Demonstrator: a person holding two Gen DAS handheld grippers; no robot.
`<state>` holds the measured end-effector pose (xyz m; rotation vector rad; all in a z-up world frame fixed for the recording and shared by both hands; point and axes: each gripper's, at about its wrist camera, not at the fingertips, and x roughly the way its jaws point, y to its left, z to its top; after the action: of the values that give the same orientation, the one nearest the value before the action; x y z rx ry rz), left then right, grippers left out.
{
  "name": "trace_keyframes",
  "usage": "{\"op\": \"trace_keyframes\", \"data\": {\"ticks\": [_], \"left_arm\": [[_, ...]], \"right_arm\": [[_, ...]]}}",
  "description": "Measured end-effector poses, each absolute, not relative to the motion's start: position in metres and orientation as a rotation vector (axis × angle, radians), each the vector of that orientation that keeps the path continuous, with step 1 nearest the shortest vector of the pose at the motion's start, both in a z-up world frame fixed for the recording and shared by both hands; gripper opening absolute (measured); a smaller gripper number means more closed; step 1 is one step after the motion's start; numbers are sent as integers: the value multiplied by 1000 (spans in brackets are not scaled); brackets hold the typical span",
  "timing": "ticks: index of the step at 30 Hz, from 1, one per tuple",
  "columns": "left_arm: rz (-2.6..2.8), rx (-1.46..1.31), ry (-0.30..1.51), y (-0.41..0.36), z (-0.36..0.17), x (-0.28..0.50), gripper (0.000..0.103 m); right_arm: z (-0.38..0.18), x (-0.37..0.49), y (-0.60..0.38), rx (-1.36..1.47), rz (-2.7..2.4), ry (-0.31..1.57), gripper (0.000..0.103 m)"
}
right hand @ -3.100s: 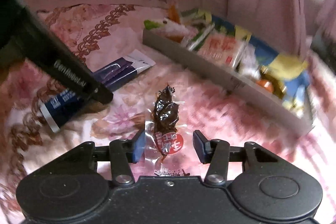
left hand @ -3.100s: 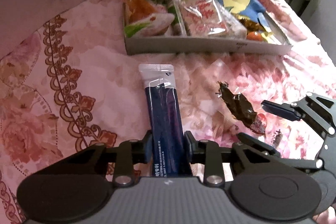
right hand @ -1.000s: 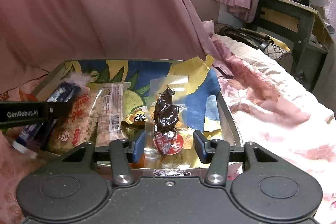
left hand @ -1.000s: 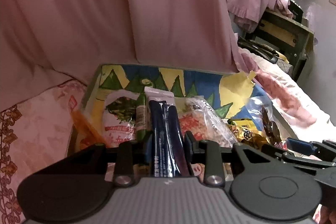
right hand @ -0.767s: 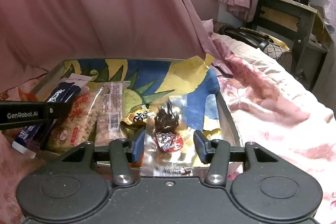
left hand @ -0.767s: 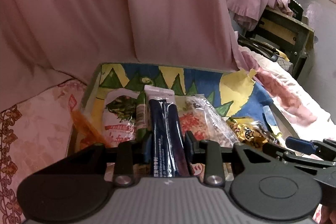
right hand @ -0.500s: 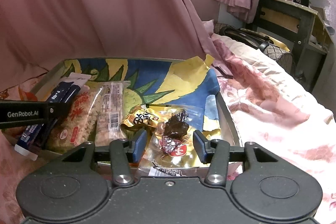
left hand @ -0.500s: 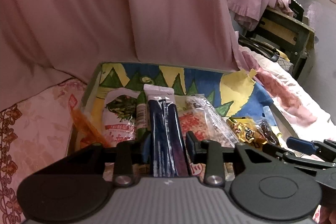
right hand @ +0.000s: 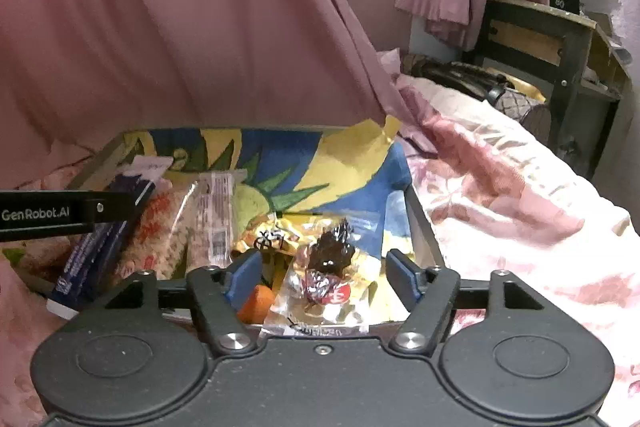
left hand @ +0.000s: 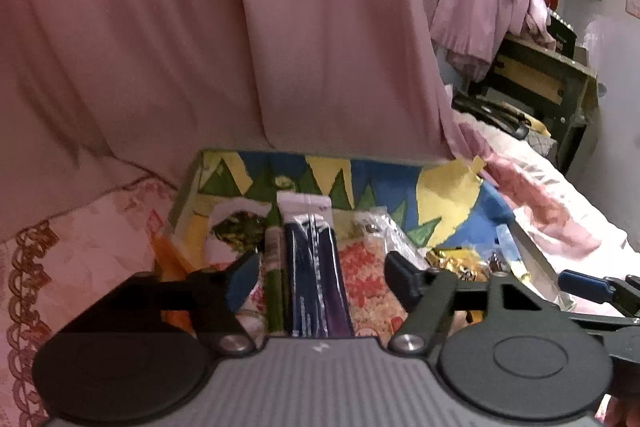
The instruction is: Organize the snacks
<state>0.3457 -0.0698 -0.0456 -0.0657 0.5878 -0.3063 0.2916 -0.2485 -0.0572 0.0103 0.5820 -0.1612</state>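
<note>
Hovering over the near edge of the shallow tray (left hand: 188,187), both grippers are letting go at once. The left gripper (left hand: 320,273) has its fingers (left hand: 242,277) spreading apart, clear on both sides of the dark blue sachet (left hand: 314,267), which lies lengthwise between them on the other packets in the tray, a green stick (left hand: 274,279) beside it and a bag of rice crackers (left hand: 366,283) on its other side. The right gripper (right hand: 324,271) is opening too, its fingers (right hand: 402,273) off the clear-wrapped dark plum candy (right hand: 330,267), which rests in the tray (at its right end) against a gold-wrapped sweet (right hand: 270,237). The tray sits on a pink floral bedspread (right hand: 520,227), with a pink curtain (left hand: 200,47) behind.
</note>
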Motion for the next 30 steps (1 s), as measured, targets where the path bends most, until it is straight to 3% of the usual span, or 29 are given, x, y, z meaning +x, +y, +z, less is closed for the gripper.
{"op": "trace_keyframes", "data": {"ticks": [13, 30], "left_arm": [[-263, -79, 474, -60, -12, 316, 101], [-172, -79, 418, -40, 8, 275, 103]], "right_arm": [[-22, 259, -258, 66, -172, 410, 91], [3, 217, -258, 64, -149, 292, 102]]}}
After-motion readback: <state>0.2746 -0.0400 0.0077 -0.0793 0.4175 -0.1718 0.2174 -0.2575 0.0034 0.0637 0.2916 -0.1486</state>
